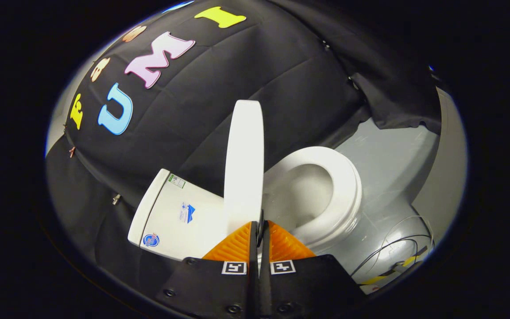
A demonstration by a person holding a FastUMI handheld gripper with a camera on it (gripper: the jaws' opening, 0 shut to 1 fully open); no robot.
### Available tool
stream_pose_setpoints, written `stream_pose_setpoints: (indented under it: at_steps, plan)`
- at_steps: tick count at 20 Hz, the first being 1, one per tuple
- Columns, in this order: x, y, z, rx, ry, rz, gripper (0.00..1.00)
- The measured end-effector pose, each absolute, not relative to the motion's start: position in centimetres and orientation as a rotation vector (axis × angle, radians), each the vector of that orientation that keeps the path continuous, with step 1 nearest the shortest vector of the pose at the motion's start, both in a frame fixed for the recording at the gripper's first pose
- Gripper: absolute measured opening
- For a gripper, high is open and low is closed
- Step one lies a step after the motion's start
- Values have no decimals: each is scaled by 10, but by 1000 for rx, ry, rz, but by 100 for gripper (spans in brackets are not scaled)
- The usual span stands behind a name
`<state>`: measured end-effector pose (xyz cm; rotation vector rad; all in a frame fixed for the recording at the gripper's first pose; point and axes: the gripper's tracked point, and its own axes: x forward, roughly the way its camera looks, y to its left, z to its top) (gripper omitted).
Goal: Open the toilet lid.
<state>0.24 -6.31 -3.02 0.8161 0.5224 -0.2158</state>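
While the black cloth wall [246,84] hangs behind everything, from 9 o'clock round to 2 o'clock of the fingers, the grey floor [388,159] spreads out at 2 to 3 o'clock. White toilet sits tilted in this view. Cistern [179,212] lies at 10 o'clock of the fingers, close by, with small stickers on its side. Bowl with seat ring [339,195] sits at 1 to 2 o'clock, seat down on the rim, bowl inside open to view.

Toilet lid [244,164] is raised, standing about upright and seen edge-on, straight ahead at 12 o'clock, between cistern and bowl. Its lower edge runs down into the gap at the fingertips.

Thin cables [396,248] lie looped on the floor at 3 o'clock of the fingers, next to some yellow-and-black striped tape [392,270].

Hand-held gripper [260,232] is narrow, fingers nearly together with a thin slit between them, and the lid's edge sits right in that slit. Both pads seem to pinch the lid edge, though the contact point itself is small and hard to make out.
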Motion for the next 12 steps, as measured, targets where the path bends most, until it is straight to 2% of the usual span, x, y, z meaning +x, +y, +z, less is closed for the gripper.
stream_pose_setpoints:
  at_steps: [12]
  plan:
    - [19, -22, 16, 702, 534, -222, 5]
